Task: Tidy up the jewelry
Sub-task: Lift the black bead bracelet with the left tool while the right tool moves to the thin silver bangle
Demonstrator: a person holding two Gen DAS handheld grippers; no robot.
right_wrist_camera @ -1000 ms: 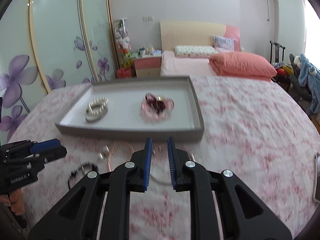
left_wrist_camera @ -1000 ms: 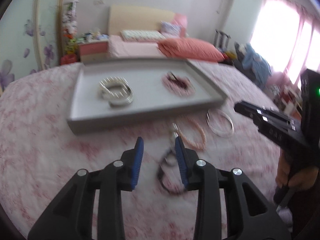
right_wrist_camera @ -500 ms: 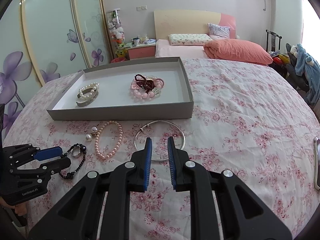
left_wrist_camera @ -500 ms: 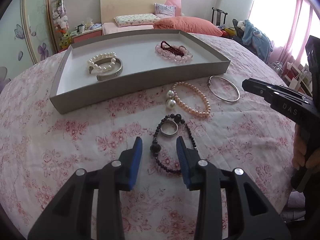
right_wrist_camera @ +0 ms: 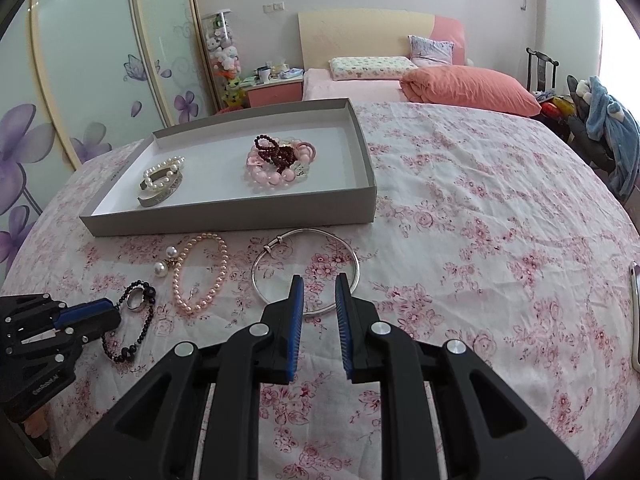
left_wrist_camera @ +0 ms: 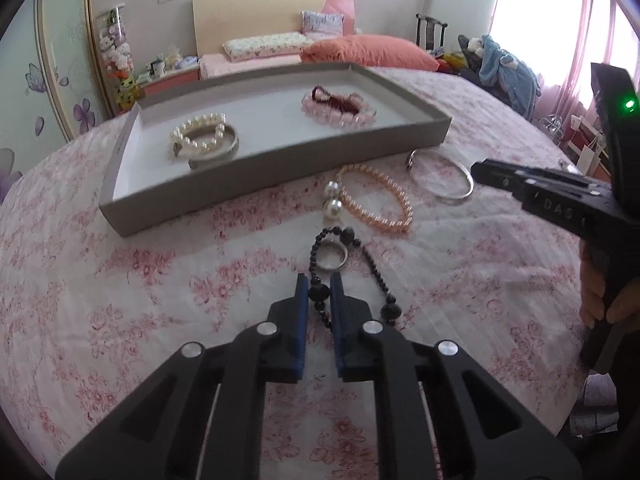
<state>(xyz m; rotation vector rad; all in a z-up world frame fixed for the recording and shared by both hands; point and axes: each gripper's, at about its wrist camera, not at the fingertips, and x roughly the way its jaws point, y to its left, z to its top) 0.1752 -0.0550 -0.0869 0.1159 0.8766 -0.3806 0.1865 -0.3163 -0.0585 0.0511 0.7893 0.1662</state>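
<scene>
Your left wrist camera rides low, close over the black bead bracelet, facing the grey tray. Your right wrist camera sits higher and rightward, facing likewise. The 2 views share tray, loose jewelry, headboard.

Left gripper closed on black bead bracelet lying on floral bedspread; silver ring inside loop. Gray tray beyond.

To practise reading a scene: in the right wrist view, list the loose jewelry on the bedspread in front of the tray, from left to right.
black bead bracelet → two white pearls → pink pearl bracelet → silver bangle, whose near rim lies by the right claw.
</scene>
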